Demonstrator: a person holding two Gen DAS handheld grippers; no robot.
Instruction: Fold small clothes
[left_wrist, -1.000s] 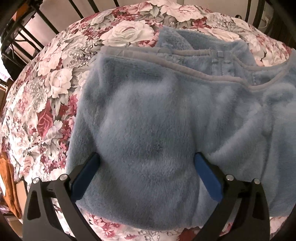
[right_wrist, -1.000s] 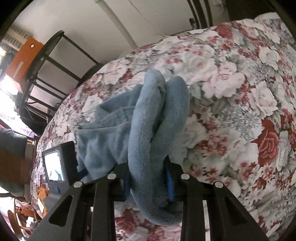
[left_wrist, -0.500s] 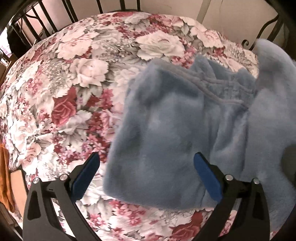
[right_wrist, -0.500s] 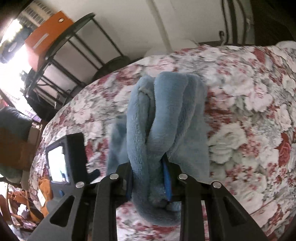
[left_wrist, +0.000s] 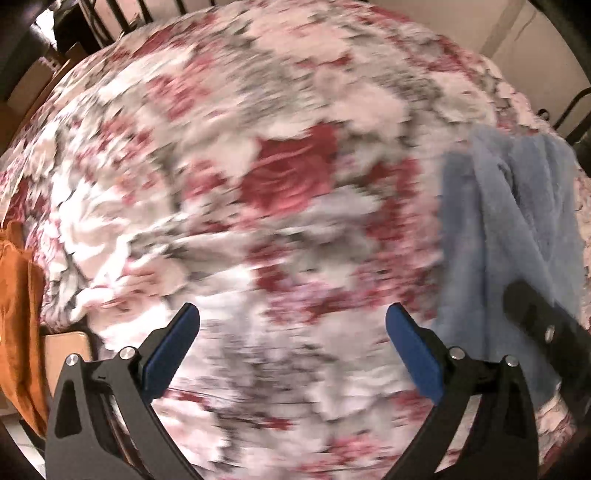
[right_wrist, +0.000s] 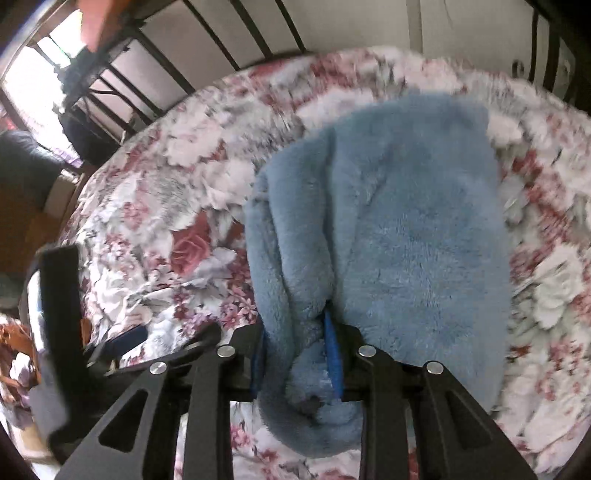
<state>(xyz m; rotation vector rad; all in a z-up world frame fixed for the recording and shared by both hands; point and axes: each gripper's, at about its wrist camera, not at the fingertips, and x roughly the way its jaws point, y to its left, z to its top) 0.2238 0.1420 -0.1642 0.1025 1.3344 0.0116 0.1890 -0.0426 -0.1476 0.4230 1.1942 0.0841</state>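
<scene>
Your right gripper clamps a bunched fold of the fluffy pale-blue fleece garment, its blue-padded fingers pressed into the pile. The garment hangs folded over itself above the rose-patterned floral bedspread. Your left gripper is spread wide and holds nothing, poised over the blurred bedspread, with the garment at its right. An orange cloth lies at the bed's left edge; black metal bed rails stand beyond.

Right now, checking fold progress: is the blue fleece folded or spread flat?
Folded: the blue fleece is doubled into thick layers, its bunched end clamped in the right gripper.
</scene>
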